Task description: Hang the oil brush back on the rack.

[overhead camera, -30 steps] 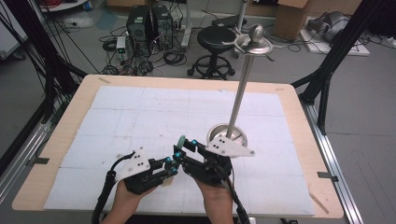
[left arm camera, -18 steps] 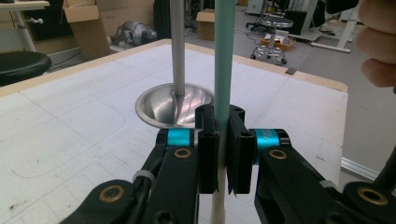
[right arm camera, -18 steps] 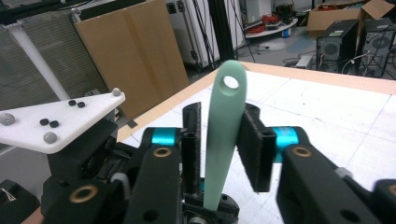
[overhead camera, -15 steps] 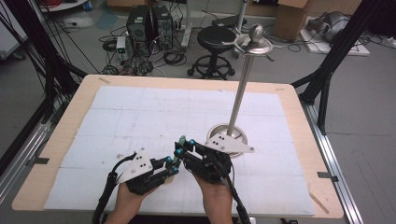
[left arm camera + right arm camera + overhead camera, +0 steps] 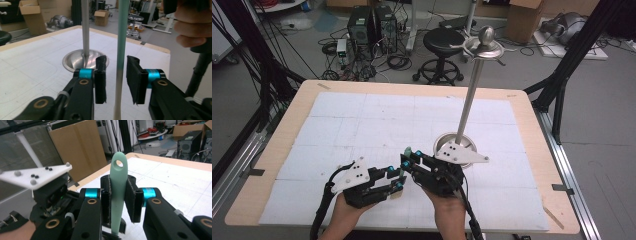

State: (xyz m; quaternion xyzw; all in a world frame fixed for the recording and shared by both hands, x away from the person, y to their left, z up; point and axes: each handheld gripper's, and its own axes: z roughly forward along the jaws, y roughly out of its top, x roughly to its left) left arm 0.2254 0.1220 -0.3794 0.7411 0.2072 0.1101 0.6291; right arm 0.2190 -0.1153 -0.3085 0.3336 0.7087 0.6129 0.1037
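You are holding both grippers low over the near part of the table [image 5: 337,112], close together, with their tips almost meeting. Your right gripper [image 5: 117,196] is pinching a pale green utensil handle [image 5: 118,187] between its two black pads, which are pressing on either side of it; the handle's rounded end, with a hole through it, is sticking up above the pads. Your left gripper [image 5: 116,77] is standing spread, its pads apart on either side of the same green handle [image 5: 122,37], which is passing through the gap without clearly touching either pad; lower down the handle is turning from green to a whitish colour. In the high view the left gripper [image 5: 394,177] is pointing toward the right gripper [image 5: 408,157], and the handle itself is too small there to make out. Just beyond your right hand [image 5: 447,212] a metal stand [image 5: 472,95] is rising upright from its round base [image 5: 447,145] on the white mat, near but apart from the grippers.
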